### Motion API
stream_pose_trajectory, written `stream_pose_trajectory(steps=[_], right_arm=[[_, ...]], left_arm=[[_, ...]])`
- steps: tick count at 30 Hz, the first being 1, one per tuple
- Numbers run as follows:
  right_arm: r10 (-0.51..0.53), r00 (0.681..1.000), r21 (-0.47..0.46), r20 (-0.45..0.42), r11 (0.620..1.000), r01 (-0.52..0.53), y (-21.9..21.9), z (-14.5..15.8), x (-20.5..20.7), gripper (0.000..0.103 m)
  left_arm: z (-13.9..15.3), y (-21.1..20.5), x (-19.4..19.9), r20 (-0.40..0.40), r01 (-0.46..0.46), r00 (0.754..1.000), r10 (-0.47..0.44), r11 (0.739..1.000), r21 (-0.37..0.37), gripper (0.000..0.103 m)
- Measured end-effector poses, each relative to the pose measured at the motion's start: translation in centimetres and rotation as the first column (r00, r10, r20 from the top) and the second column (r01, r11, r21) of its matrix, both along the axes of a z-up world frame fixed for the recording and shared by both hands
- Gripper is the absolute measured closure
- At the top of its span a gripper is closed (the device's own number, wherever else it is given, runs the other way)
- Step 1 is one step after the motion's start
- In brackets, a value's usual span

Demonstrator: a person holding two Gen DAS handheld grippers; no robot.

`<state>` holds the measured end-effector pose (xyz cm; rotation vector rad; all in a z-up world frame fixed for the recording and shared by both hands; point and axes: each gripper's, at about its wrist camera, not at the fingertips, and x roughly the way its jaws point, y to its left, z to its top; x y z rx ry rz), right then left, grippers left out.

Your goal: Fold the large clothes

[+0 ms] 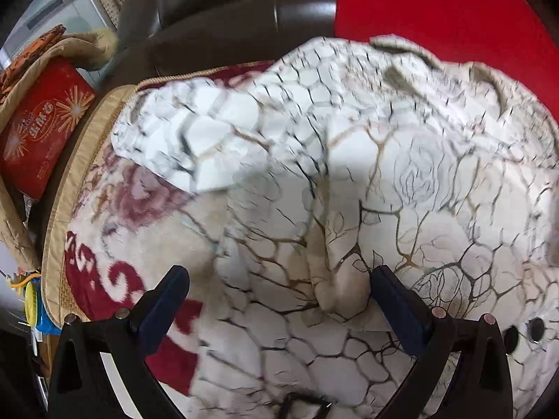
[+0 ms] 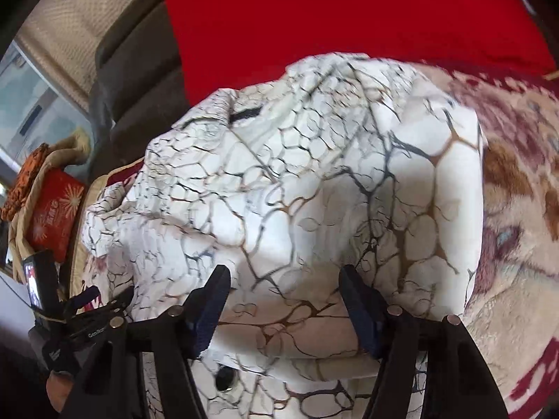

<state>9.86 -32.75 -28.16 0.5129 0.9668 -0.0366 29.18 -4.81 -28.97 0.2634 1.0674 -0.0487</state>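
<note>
A large white garment (image 1: 349,160) printed with black and gold crackle lines lies crumpled on a cream and maroon floral blanket (image 1: 132,244). Dark buttons (image 1: 534,328) show on it at the lower right. My left gripper (image 1: 279,279) points down at it with its jaws wide apart, a raised fold of the cloth between them but no pad pressing. In the right wrist view the same garment (image 2: 314,181) fills the middle. My right gripper (image 2: 284,279) is open just above it, with cloth lying between the fingers. The left gripper's body (image 2: 87,317) shows at the lower left.
A red cloth (image 1: 436,7) lies behind the garment over a dark brown sofa back (image 1: 216,10). A red box (image 1: 42,132) sits to the left, beside a tan quilted cover (image 1: 84,45). The blanket's tan edge (image 1: 80,160) runs along the left.
</note>
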Motion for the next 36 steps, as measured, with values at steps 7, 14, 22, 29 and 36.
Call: stream_pose_trajectory(steps=[7, 14, 22, 29, 36], right_arm=[[0.068, 0.993, 0.006, 0.1, 0.998, -0.069, 1.2, 1.9, -0.2, 0.034], [0.1, 0.994, 0.009, -0.035, 0.995, -0.099, 2.3, -1.3, 0.6, 0.034], [0.051, 0.993, -0.022, 0.108, 0.999, -0.049, -0.2, 2.8, -0.6, 0.034], [-0.007, 0.992, -0.056, 0.129, 0.998, 0.014, -3.0, 2.7, -1.2, 0.034], [-0.046, 0.988, -0.043, 0.149, 0.998, 0.053, -4.5, 2.6, -1.5, 0.034]], left_arm=[[7.6, 8.6, 0.6, 0.14, -0.128, 0.98, 0.143, 0.986, -0.106, 0.0], [7.0, 17.5, 7.2, 0.027, -0.328, 0.939, 0.342, 0.917, -0.226, 0.0], [1.8, 22.3, 15.2, -0.2, -0.471, 0.881, 0.429, 0.75, -0.465, 0.0], [-2.1, 22.6, 18.6, -0.343, -0.546, 0.832, 0.437, 0.528, -0.65, 0.065], [3.0, 19.0, 17.2, -0.09, -0.36, 0.915, 0.394, 0.692, -0.625, 0.097]])
